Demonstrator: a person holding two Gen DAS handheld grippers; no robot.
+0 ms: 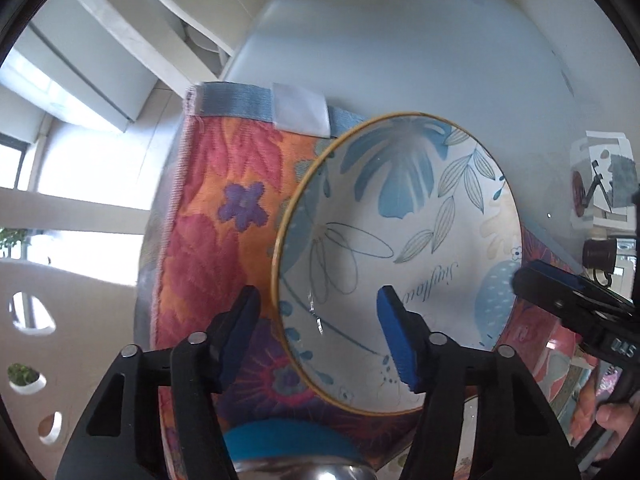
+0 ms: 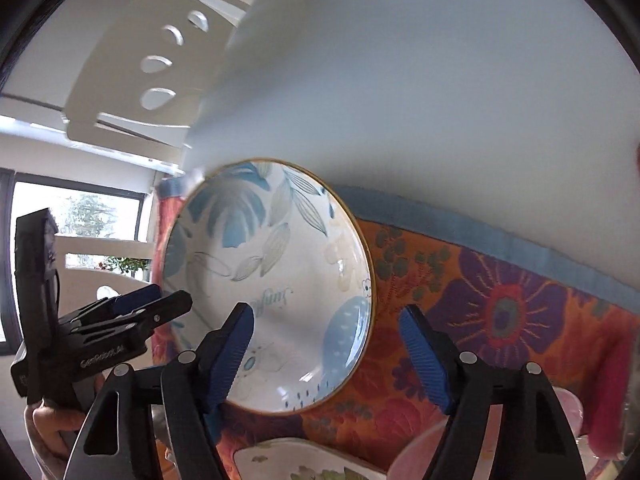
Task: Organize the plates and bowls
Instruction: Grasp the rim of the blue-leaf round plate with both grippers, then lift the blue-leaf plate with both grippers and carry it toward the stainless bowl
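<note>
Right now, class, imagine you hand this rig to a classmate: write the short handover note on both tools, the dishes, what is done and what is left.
Left tool: open, straddling the near-left rim of the blue-flowered plate, not gripping.
Right tool: open, straddling the same plate's right rim, not gripping.
Plate lies on the floral placemat on the white table. More dishes sit at the near edge: a square patterned dish, a pink one, a blue-rimmed bowl.
Done: nothing visibly stacked.
Left: grip the plate, then sort plates and bowls.
</note>
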